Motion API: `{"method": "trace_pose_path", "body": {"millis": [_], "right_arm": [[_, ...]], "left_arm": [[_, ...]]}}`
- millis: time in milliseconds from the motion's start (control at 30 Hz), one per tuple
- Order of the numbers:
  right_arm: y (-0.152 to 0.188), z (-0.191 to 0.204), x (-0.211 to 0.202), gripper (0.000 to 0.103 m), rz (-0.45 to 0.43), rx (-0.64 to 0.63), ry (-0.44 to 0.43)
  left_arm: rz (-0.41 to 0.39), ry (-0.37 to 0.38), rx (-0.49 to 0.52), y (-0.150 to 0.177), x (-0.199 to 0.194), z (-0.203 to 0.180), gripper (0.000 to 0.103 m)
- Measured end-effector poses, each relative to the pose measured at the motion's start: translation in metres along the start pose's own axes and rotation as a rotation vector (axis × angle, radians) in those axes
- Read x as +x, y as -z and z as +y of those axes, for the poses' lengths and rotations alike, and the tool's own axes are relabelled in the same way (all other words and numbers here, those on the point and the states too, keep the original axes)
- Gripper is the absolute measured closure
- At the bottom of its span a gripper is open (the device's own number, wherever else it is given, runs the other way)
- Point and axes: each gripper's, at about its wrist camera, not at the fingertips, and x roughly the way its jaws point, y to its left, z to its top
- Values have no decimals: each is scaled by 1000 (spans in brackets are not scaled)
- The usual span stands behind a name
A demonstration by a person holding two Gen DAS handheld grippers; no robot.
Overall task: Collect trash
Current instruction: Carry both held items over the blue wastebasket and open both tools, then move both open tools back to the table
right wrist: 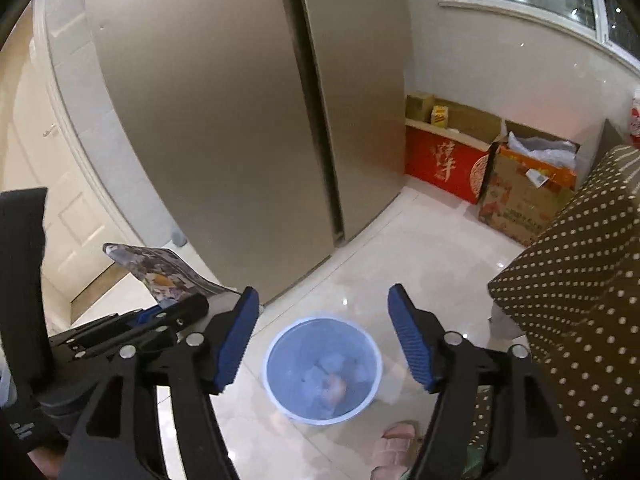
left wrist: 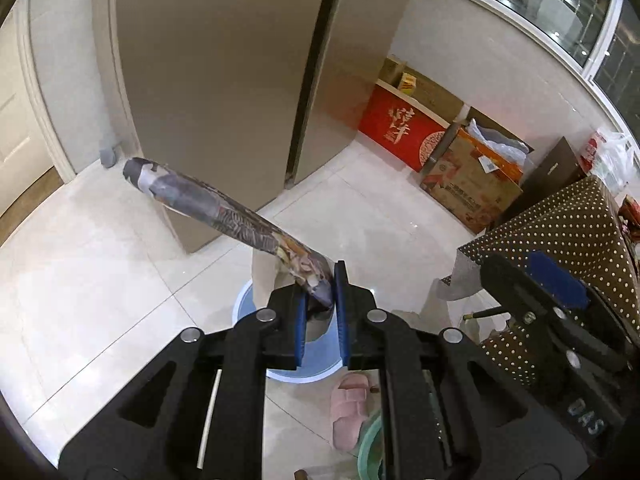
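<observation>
Left wrist view showed left gripper (left wrist: 320,292) pinching crumpled printed foil wrapper (left wrist: 224,208); best released squarely over round blue plastic bin (right wrist: 322,368), right gripper (right wrist: 320,336) spread empty.

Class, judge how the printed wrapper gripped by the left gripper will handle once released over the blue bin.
The wrapper sticks out unsupported from the left gripper, so probably fairly stiff. It looks thin and light, so may flutter past the blue bin.

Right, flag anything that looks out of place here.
Nothing spilled or broken. Only a pink slipper lies loose on the tiles beside the blue plastic bin, while the left gripper grips a printed paper wrapper.
</observation>
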Motion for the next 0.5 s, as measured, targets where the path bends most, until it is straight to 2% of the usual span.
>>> {"method": "trace_pose_path", "body": {"millis": [300, 400, 433, 467, 500], "right_arm": [[-8, -14, -17, 33, -63, 41, 33], [-10, -16, -23, 31, -83, 50, 34], [-10, -16, -26, 30, -92, 52, 33], [-10, -16, -28, 30, -99, 52, 34], [-10, -16, -30, 30, -106, 50, 37]], "left_arm": [[13, 10, 19, -11, 7, -11, 90], [14, 4, 16, -13, 8, -10, 87], [11, -1, 12, -14, 7, -9, 81], [8, -29, 3, -15, 7, -7, 70], [3, -50, -3, -16, 6, -6, 32]]}}
